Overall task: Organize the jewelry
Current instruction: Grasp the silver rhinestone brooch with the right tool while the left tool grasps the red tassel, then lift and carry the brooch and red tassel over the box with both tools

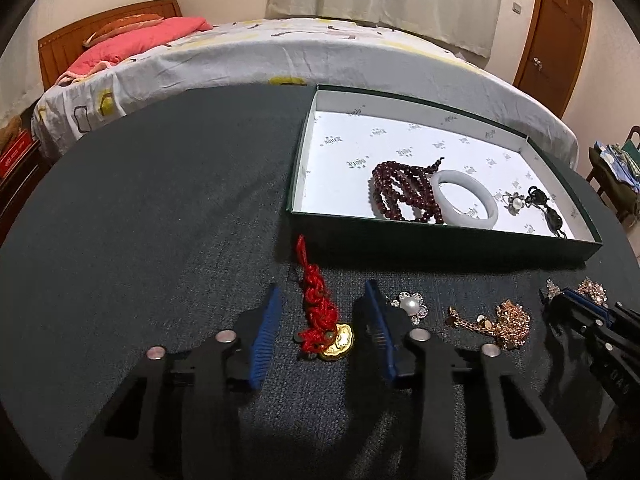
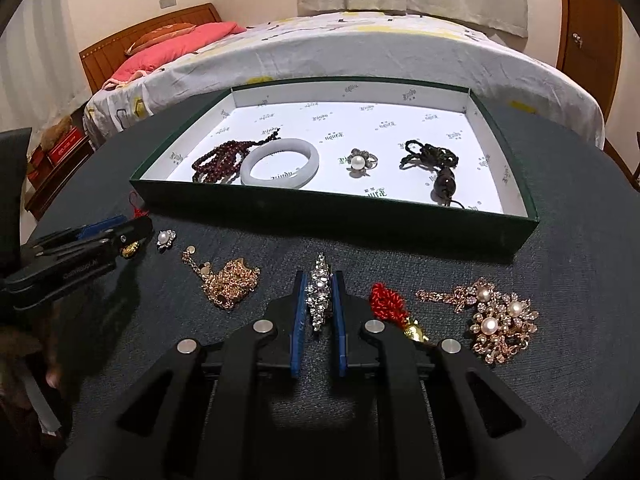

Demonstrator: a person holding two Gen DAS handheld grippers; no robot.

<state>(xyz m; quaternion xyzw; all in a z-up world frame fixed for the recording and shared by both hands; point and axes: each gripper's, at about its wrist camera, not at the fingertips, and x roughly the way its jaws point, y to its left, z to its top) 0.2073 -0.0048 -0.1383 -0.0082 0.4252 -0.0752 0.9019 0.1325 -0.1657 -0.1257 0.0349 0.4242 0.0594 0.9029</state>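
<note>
Left wrist view: the left gripper (image 1: 322, 316) points down at the dark table (image 1: 160, 200), jaws apart, with the red knotted charm (image 1: 316, 308) and its gold coin (image 1: 336, 346) lying between the blue pads (image 1: 264, 340). The pads do not touch the charm. A pearl flower brooch (image 1: 412, 306) lies just beside the right-hand pad, and a tangled gold chain (image 1: 500, 322) lies farther right.

Right wrist view: the right gripper (image 2: 319, 304) is clamped on a rhinestone brooch (image 2: 319, 296), both pads pressing its sides. A second red knotted charm (image 2: 388, 304) lies just right of this gripper, and a large pearl-and-gold brooch (image 2: 498, 320) lies beyond it.

The green box (image 2: 320, 208) stands on the table behind both grippers, its lining white. It holds 4 items in a row: dark red beads (image 2: 218, 162), a pale bangle (image 2: 280, 162) touching the beads, a pearl flower ring (image 2: 360, 162), and a black corded pendant (image 2: 436, 164).
</note>
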